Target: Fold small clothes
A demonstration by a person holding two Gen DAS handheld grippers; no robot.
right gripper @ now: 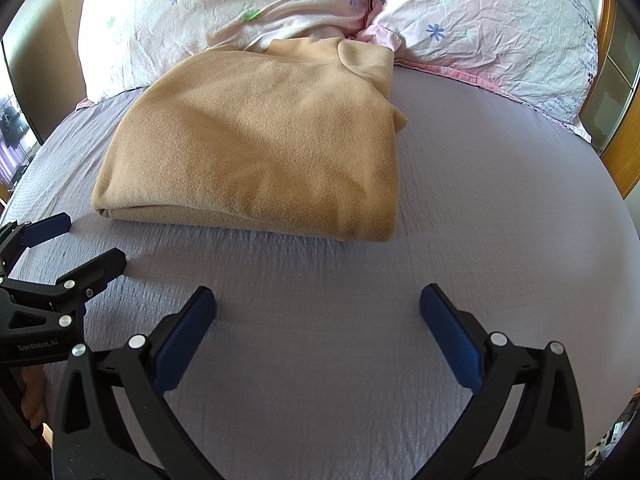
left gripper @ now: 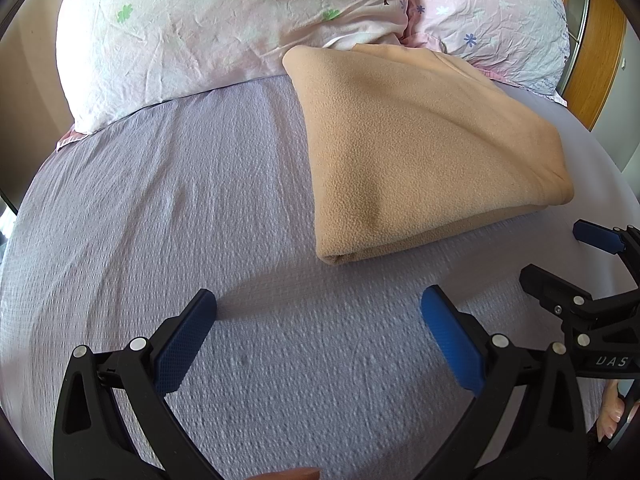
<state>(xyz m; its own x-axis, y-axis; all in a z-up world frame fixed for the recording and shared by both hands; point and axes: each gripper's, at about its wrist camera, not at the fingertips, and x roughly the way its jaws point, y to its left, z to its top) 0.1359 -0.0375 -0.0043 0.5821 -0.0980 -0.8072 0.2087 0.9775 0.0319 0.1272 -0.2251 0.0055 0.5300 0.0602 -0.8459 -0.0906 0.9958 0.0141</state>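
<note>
Reading labels first: "UAS" in white letters on the right claw body as seen from the left wrist view, cut off by the frame edge; "GenRobot.AI" on the left claw body as seen from the right wrist view. Both claws are spread wide, blue pads well apart, gripping nothing, hovering over the lavender textured bedsheet. Left claw and right claw sit side by side near the foot of the frame.

Tan fleece garment lies folded flat on the bedsheet, its far edge touching the pillows. It is apart from both claws, ahead of them.

Right wrist view shows the garment's collar at the far right corner and a bit of fabric poking out on its right side; the left wrist view shows the fleece garment only as a smooth folded block, collar not visible. Two pink floral pillows with a tree print at the head of the bed in both views. Wooden headboard frame at right. Left view catches fingertips of the hand on the right claw's handle.
</note>
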